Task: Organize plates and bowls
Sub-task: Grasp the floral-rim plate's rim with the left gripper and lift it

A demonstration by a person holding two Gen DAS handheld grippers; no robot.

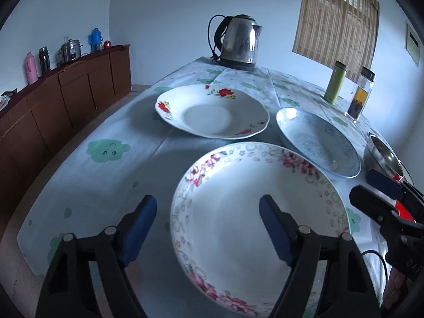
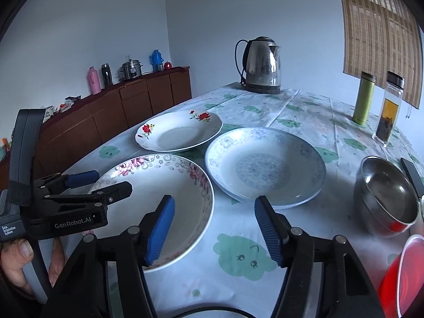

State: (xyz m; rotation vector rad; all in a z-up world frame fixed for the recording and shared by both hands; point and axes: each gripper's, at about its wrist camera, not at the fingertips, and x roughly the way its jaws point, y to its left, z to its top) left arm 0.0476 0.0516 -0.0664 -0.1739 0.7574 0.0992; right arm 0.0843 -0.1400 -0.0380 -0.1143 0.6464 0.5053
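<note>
Straddling the near rim of the pink-flowered plate, the left hand-held gripper gapes unclamped — the right hand-held gripper too, empty, above the surface beside it.

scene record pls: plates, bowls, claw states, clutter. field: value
plates: pink-flower plate, blue-pattern plate, red-flower plate; all separate, unstacked
bowls: steel bowl, red bowl, near right edge
left claw: open, straddling pink-flower plate's left rim
right claw: open, holding nothing, over tablecloth
clutter: kettle, green flask, glass jar
</note>
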